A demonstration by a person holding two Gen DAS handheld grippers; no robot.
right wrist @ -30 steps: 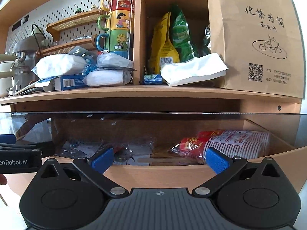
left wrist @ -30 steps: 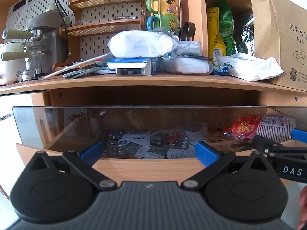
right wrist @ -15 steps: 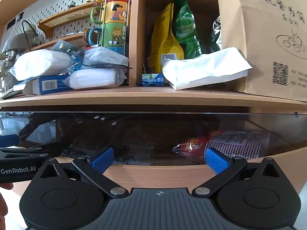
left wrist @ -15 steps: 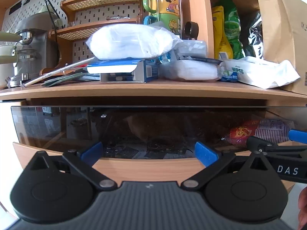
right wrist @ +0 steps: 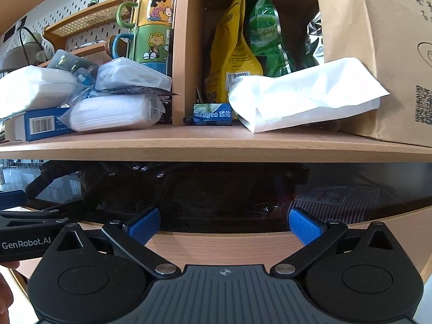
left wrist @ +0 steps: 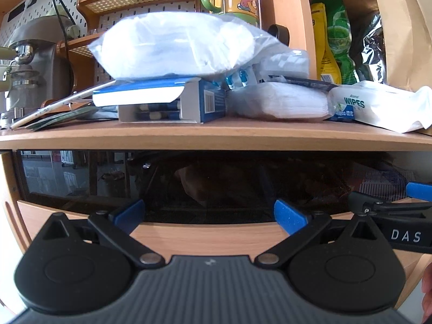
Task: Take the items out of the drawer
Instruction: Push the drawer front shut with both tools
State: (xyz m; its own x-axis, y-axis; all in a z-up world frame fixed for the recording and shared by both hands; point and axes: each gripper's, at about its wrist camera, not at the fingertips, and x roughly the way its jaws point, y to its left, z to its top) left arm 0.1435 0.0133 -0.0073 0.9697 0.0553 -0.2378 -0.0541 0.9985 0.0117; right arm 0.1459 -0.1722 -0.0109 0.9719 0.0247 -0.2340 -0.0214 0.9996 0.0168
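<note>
Both grippers, left gripper and right gripper, sit wide apart and empty right at the drawer front. Dark glass hides most contents; only a striped packet shows faintly. Shelf clutter above gets cropped.

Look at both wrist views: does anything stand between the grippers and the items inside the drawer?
Yes. The drawer's dark glass front panel and wooden front edge stand before both the left gripper and right gripper; striped packaging shows dimly behind the glass.

Matt wood drawer — glossy glass front
</note>
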